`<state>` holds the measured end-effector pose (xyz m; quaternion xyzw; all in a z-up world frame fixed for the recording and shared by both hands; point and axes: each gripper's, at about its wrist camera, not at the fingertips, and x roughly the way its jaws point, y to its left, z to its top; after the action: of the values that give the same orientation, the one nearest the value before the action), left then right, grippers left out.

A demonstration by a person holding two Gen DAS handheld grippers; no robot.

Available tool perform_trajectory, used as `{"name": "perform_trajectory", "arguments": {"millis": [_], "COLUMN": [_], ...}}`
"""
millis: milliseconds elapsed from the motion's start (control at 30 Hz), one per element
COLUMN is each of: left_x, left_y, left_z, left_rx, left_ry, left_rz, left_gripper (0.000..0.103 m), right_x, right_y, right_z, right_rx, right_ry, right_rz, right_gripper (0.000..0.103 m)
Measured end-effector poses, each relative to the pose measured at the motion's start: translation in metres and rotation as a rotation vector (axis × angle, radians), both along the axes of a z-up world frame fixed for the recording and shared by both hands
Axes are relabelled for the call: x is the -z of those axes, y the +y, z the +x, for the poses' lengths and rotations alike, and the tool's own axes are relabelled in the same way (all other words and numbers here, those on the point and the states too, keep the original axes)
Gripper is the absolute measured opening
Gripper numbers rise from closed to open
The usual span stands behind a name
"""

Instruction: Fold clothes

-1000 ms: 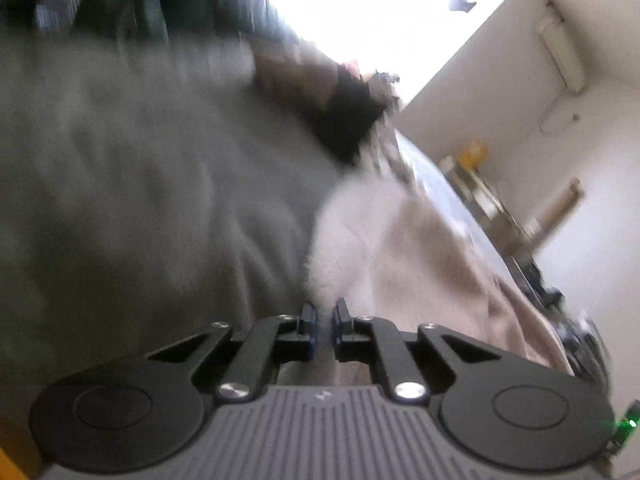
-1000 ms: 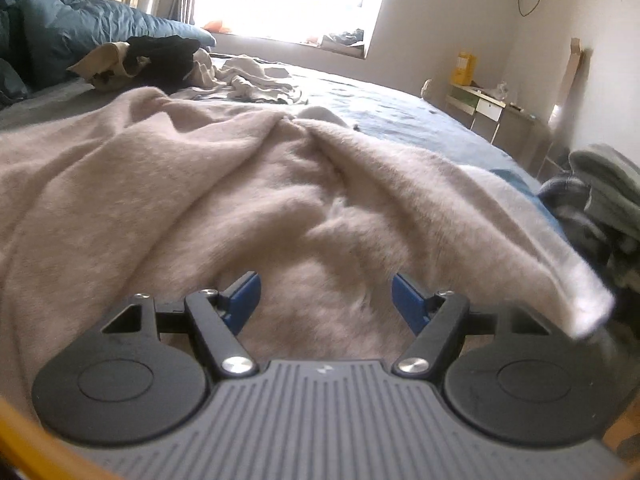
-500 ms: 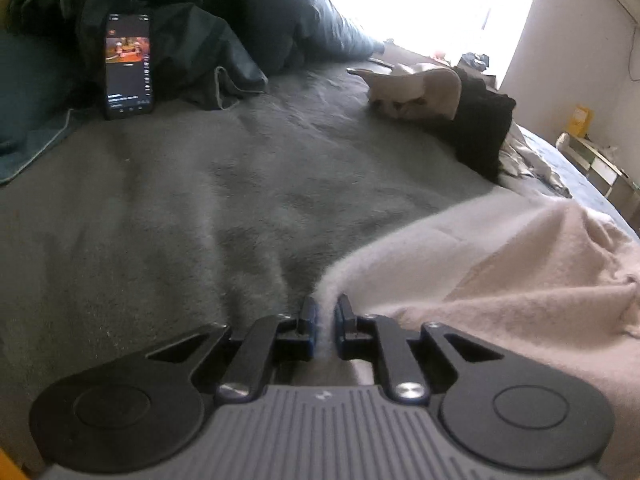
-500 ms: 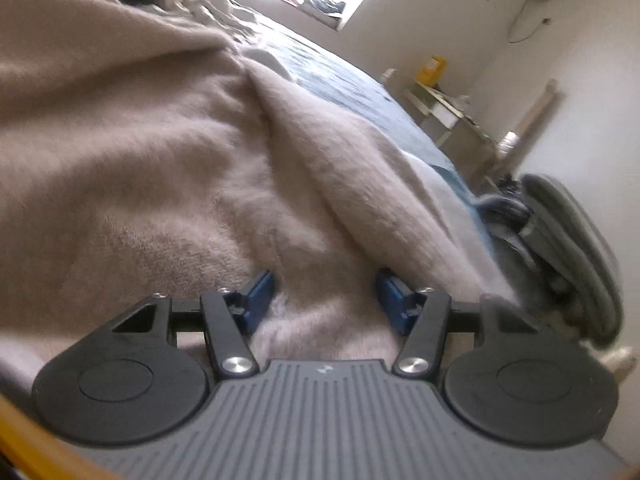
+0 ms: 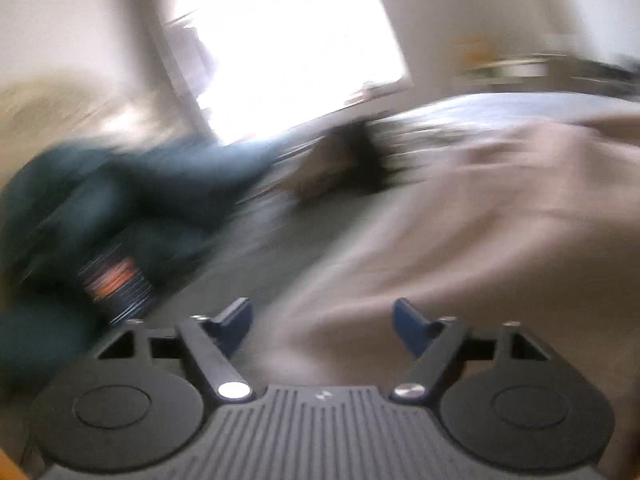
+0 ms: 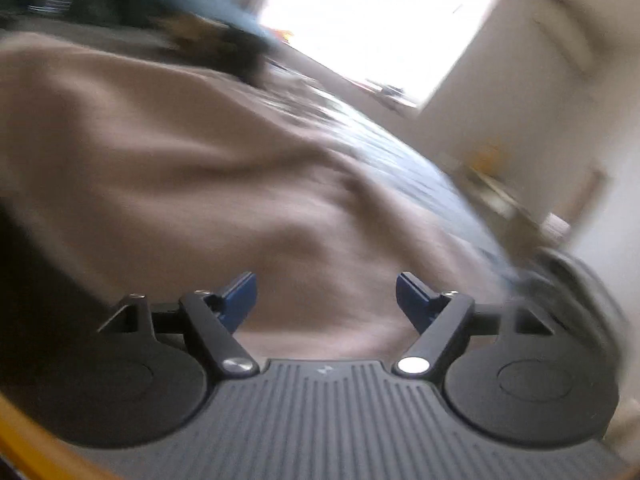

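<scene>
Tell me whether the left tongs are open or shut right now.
Open. The left tongs show blue fingertips spread wide apart, nothing between them, above the beige fleece garment.

Place: I'm looking into a home bedroom.
Bed (image 5: 460, 108): fills most of my view, grey cover.
Bedding: dark teal duvet (image 5: 132, 188) heaped at the head.
Window (image 5: 280, 40): bright daylight behind.
Desk (image 6: 508, 196): blurred, against the pale wall.

Both views are pretty blurry, but the grey bedspread (image 5: 280, 240) left of the beige garment (image 5: 480, 220) looks open. Farther back it's crowded: dark blue duvet (image 5: 120, 192), a lit phone (image 5: 118, 284), and a dark clothes pile (image 6: 236, 54).
</scene>
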<state>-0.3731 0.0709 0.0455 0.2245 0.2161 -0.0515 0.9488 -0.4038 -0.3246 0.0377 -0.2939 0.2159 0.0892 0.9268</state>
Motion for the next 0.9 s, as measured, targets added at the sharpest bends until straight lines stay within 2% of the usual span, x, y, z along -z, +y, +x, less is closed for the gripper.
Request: {"name": "perform_trajectory", "arguments": {"millis": [100,167,233,300,400,467,500,533,567,600,633,667,767,900], "left_x": [0.027,0.043,0.059,0.075,0.098,0.104,0.105,0.102,0.096,0.089,0.081,0.073,0.042,0.007], "left_y": [-0.05,-0.07,-0.092,-0.111,-0.137,-0.144,-0.147,-0.148,-0.148,-0.147,-0.146,-0.145,-0.139,-0.111], "left_z": [-0.018,-0.026,-0.038,-0.051,-0.059,-0.061,-0.061,-0.059,-0.055,-0.054,-0.055,-0.056,-0.056,-0.049], "left_rx": [0.213,0.272,0.314,0.359,0.42,0.449,0.462,0.468,0.47,0.465,0.457,0.449,0.446,0.425], "left_ry": [0.133,0.164,0.106,0.001,-0.113,-0.146,-0.159,-0.145,-0.117,-0.111,-0.115,-0.12,-0.068,0.118], "left_rz": [-0.008,0.01,0.161,0.329,0.52,0.543,0.544,0.513,0.465,0.417,0.37,0.322,0.196,-0.035], "left_gripper": [0.089,0.089,0.089,0.089,0.089,0.085,0.07,0.062,0.047,0.031,0.023,0.004,0.004,0.003], "right_x": [0.028,0.043,0.055,0.061,0.07,0.072,0.07,0.068,0.066,0.062,0.057,0.052,0.033,0.022], "right_y": [0.015,0.019,0.022,0.023,0.024,0.023,0.021,0.019,0.019,0.019,0.017,0.014,0.007,0.0], "right_z": [-0.008,-0.007,-0.004,0.001,0.01,0.016,0.017,0.018,0.019,0.018,0.017,0.016,0.011,-0.009], "right_rx": [-0.159,-0.205,-0.228,-0.232,-0.239,-0.208,-0.196,-0.184,-0.158,-0.132,-0.12,-0.114,-0.107,-0.17], "right_ry": [0.075,0.08,0.069,0.047,0.013,-0.008,-0.01,-0.013,-0.027,-0.041,-0.041,-0.035,-0.004,0.077], "right_rz": [0.004,-0.041,-0.095,-0.139,-0.204,-0.204,-0.18,-0.156,-0.142,-0.128,-0.101,-0.066,0.016,0.021], "right_gripper": [0.077,0.077,0.077,0.076,0.076,0.074,0.063,0.05,0.03,0.021,0.016,0.013,0.007,0.007]}}
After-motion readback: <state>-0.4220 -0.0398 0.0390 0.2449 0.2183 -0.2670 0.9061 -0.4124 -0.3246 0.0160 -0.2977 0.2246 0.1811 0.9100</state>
